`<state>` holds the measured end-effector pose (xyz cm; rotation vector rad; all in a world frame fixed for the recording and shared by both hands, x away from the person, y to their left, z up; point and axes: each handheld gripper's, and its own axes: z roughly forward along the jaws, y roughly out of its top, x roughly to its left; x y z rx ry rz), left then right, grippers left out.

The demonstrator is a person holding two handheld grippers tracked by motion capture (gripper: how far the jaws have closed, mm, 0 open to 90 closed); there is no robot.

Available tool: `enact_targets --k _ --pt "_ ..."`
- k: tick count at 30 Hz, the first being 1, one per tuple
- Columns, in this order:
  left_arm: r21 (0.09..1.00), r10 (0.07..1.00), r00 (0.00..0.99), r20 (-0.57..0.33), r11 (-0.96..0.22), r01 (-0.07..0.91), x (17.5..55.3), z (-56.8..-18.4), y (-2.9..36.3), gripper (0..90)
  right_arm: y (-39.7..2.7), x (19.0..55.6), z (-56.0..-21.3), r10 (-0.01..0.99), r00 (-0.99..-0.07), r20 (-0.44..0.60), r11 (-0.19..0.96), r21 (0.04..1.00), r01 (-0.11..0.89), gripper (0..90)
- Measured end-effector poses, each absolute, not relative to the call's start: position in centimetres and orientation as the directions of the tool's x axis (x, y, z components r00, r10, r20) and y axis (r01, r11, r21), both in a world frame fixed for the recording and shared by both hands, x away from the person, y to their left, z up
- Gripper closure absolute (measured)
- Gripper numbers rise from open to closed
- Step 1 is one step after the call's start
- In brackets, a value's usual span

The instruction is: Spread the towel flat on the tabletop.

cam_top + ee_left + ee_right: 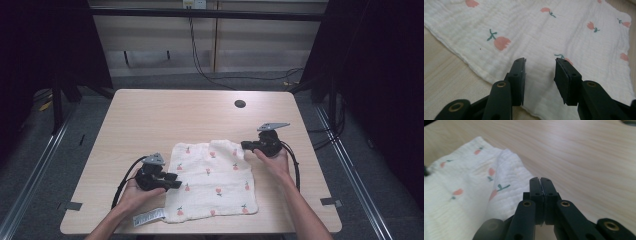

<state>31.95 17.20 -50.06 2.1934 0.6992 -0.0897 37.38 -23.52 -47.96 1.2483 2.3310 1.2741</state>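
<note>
White muslin cloth with pink tulip print [212, 182] spread flat on the pale wooden table [165, 112], far right corner rumpled. Left gripper [540, 72] over its near-left edge, jaws apart, nothing between. Right gripper [540, 182] at the rumpled corner, jaws pressed together, apparently beside the fabric.

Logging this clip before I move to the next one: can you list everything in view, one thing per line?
cloth: one, white with pink flower print, flat on the near half of the table, far right corner folded up
label strip: one, white with dark print, at the cloth's near left corner
table: one, light wood, with a dark round hole near its far edge
cables: several, black, on the floor and wall behind the table
left gripper: one, black, jaws apart over the cloth's left edge
right gripper: one, black, jaws shut at the cloth's raised far right corner
forearms: two, entering from the near edge
</note>
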Motion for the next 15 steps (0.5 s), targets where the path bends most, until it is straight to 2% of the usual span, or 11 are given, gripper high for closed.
enact_targets --k 4,6,8,15 --pt "0.677 0.43 0.848 -0.311 -0.525 0.515 31.9 -50.0 17.2 62.4 -24.4 37.8 -48.3 0.795 -0.582 0.172 0.262 0.768 0.585 88.3" --pt "0.677 0.426 0.849 -0.312 -0.528 0.513 31.9 -50.0 17.2 61.0 -24.7 37.8 -48.5 0.823 -0.543 0.166 0.232 0.775 0.588 78.4" --pt "0.677 0.428 0.85 -0.308 -0.528 0.512 31.9 -49.9 17.2 59.8 -24.8 37.5 -48.4 0.836 -0.525 0.162 0.209 0.79 0.576 74.4" --pt "0.706 0.467 0.834 -0.294 -0.481 0.519 32.6 -49.3 18.2 59.1 -23.9 35.7 -47.8 0.789 -0.589 0.173 0.257 0.779 0.573 72.5"
